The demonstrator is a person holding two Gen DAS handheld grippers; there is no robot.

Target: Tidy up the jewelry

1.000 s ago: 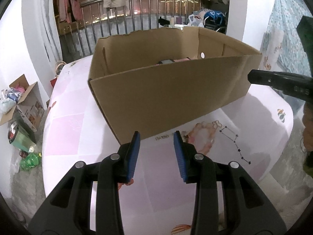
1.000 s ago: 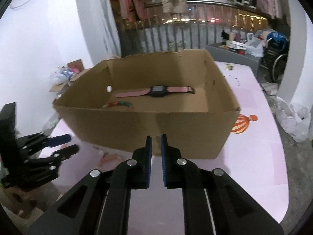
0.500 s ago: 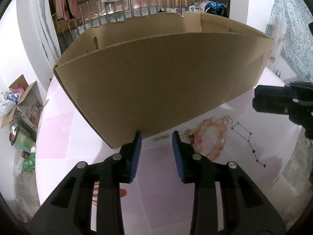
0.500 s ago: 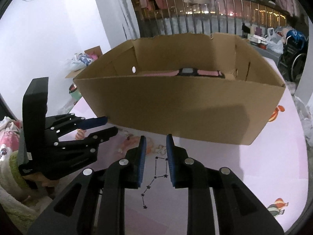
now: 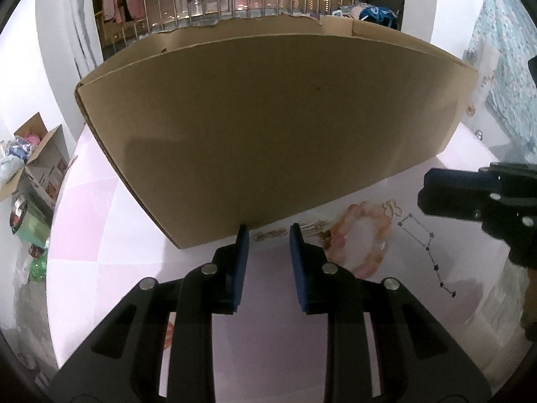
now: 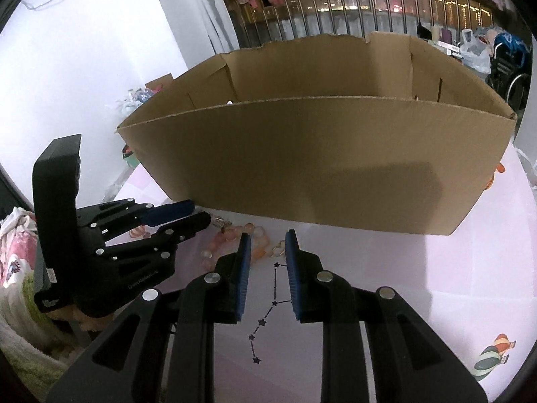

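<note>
Left wrist view: my left gripper (image 5: 268,231) is closing its narrow, empty jaws toward the small metal clasp (image 5: 288,230); my right gripper (image 6: 267,240) hovers narrowly parted, holding nothing, by the pink beaded bracelet (image 5: 365,235), below the tall brown cardboard box (image 5: 268,127) awaiting jewelry

1. The left gripper (image 5: 267,231) points down at the pink table (image 5: 100,221); its jaws are closing with nothing between them.
2. A big cardboard box (image 5: 275,127) stands just beyond the fingertips.
3. A pink bead bracelet (image 5: 364,235) lies on the table near the box, right of the gripper.
4. A small metal chain piece (image 5: 288,231) lies left of the bracelet.
5. The right gripper (image 5: 470,194) enters from the right edge.
</note>
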